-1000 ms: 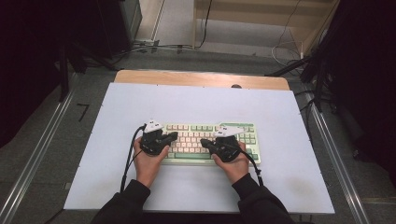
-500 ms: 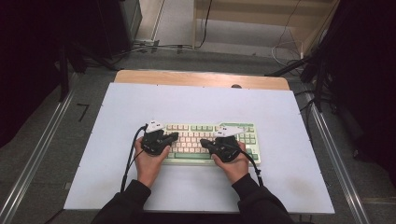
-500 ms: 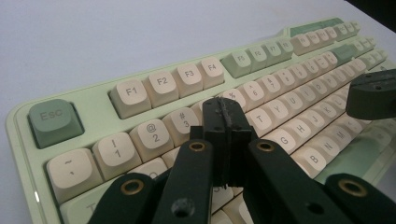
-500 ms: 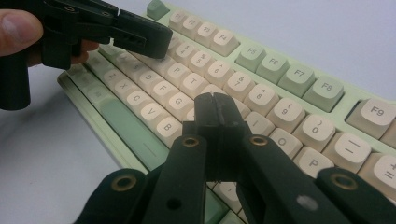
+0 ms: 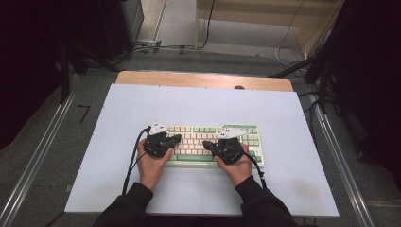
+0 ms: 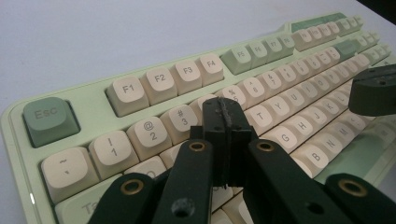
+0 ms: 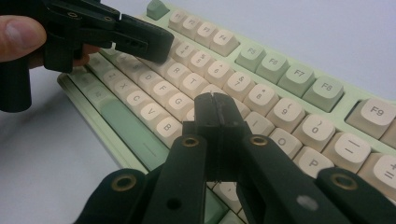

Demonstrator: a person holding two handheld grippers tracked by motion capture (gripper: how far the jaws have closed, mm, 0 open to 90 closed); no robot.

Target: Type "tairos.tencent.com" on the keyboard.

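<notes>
In the high view, a pale green keyboard (image 5: pixel 210 144) with cream keys lies in the lower middle of the frame on a light blue counter (image 5: pixel 198 106). The left gripper (image 5: pixel 176 138) sits over the keyboard's left end, the right gripper (image 5: pixel 207 144) over its middle-right part, and their tips point toward each other across the key rows. A hand holds each one from below, with dark sleeves coming in at the bottom edge. A wooden strip (image 5: pixel 203 79) borders the counter at the top.

In the left gripper view, the jaws rise from the bottom centre and stand pressed together with nothing between them, their tip over the number row near the 4 key. The keyboard (image 6: pixel 154 88) runs from the Esc key at the left edge toward the upper right. The tip of the right gripper (image 6: pixel 373 91) shows at the right edge.

In the right gripper view, the jaws are likewise closed flat on each other, empty, at centre frame above the letter rows. The keyboard (image 7: pixel 289 79) stretches diagonally from upper left to lower right. The left gripper (image 7: pixel 163 44) reaches in from the upper left, with a thumb (image 7: pixel 21 37) beside it.
</notes>
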